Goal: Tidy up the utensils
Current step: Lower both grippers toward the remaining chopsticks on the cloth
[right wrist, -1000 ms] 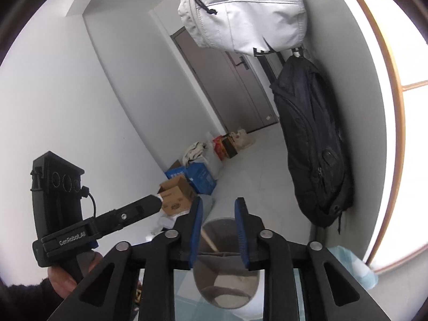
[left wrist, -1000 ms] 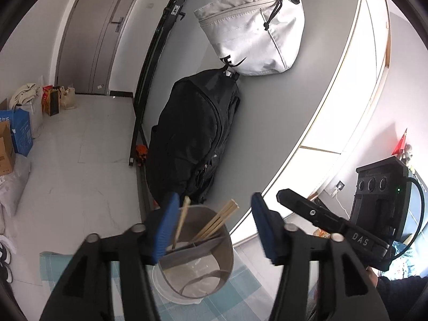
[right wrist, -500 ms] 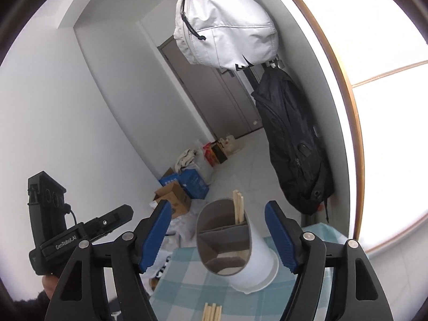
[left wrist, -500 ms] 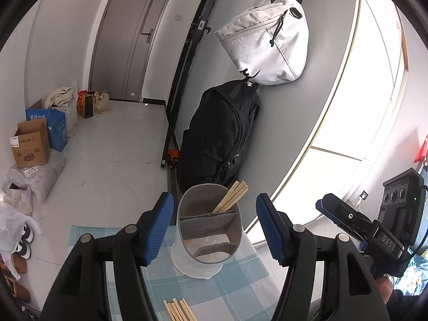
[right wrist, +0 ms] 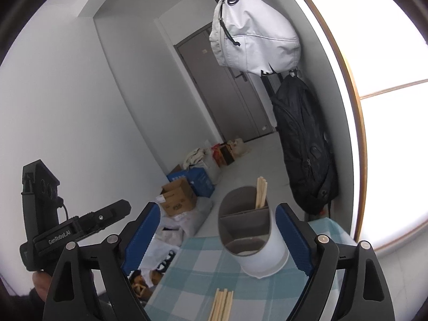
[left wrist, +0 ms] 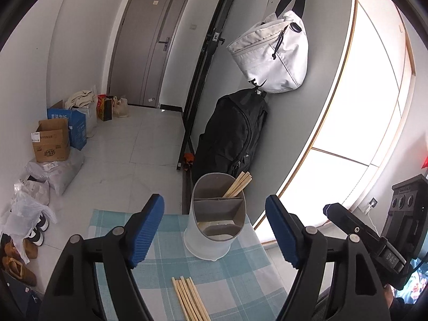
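Note:
A grey-and-white utensil holder [left wrist: 218, 219] [right wrist: 251, 230] stands on the far end of a teal checked tablecloth [left wrist: 240, 275]. Several wooden chopsticks [left wrist: 238, 184] [right wrist: 260, 191] stick out of its back compartment. A loose bundle of chopsticks [left wrist: 191, 298] [right wrist: 220, 305] lies on the cloth nearer to me. My left gripper [left wrist: 214, 214] hovers short of the holder, jaws opening, nothing between them. My right gripper [right wrist: 218, 214] is likewise empty, its jaws opening wide. Each gripper shows in the other's view, the right gripper [left wrist: 361, 238] at the right and the left gripper [right wrist: 80, 224] at the left.
A black backpack [left wrist: 232, 139] and a white bag [left wrist: 270, 56] hang on the grey wall behind the table. Cardboard boxes [left wrist: 52, 141], plastic bags and shoes [left wrist: 18, 262] line the floor at left. The table's far edge is just past the holder.
Both grippers have drawn back from the holder and their jaws have widened, the right from nearly shut. The loose chopsticks on the cloth have come into view.

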A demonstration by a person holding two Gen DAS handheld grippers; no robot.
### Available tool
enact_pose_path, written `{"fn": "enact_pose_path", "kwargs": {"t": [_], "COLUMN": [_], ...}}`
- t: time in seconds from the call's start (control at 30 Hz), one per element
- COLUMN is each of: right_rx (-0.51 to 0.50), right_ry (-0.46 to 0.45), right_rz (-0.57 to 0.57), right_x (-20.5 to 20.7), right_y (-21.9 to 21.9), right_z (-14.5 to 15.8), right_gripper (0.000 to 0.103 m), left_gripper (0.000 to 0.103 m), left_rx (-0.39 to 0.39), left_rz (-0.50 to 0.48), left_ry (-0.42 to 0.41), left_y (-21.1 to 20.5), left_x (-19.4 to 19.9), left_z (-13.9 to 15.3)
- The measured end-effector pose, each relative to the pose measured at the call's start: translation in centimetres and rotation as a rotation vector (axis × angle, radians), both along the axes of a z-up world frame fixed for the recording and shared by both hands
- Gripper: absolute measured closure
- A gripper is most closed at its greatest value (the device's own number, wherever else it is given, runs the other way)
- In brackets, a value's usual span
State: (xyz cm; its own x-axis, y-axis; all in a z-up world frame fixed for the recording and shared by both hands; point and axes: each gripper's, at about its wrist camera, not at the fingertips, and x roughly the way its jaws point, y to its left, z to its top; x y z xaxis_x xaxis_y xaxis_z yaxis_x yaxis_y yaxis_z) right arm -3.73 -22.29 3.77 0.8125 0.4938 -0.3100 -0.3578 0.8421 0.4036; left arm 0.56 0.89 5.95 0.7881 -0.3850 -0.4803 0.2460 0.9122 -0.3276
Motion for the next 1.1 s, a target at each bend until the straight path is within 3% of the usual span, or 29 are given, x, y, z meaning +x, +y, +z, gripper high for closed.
{"fn": "enact_pose_path", "kwargs": {"t": [0.17, 0.27, 0.4, 0.57, 0.8, 0.97, 1.1], "right_rx": [-0.038, -0.063, -0.115, -0.203, -0.335, -0.374, -0.471], "right_ry": [-0.001, 0.022, 0.066, 0.150, 0.379, 0.543, 0.669], "right_rz": [0.024, 0.044, 0.060, 0.066, 0.122, 0.201, 0.262], "right_x": [-1.4, -1.9, -2.0, -1.1, 2.3, 4.8, 6.5], "right_y": [1.4, 2.3, 3.5, 4.8, 7.3, 9.1, 11.3], "right_z": [-0.7, -1.7, -3.5, -5.9, -10.6, -13.7, -16.6], "right_gripper": [0.005, 0.003, 0.000, 0.000, 0.001, 0.023, 0.039], "left_gripper": [0.027, 0.018, 0.017, 0.016, 0.016, 0.016, 0.016], "left_rx": [-0.016, 0.001, 0.018, 0.037, 0.045, -0.039, -0.035], "left_rz": [0.041, 0.074, 0.116, 0.199, 0.216, 0.273, 0.325], "left_ry": [0.024, 0.017, 0.016, 0.029, 0.124, 0.235, 0.263], "left_y": [0.8, 1.2, 1.7, 2.8, 4.5, 6.9, 8.1], "left_x": [-0.8, -1.5, -2.2, -2.1, -0.9, 0.4, 1.2], "left_z": [-0.8, -1.7, -3.6, -6.3, -10.0, -11.7, -12.1]}}
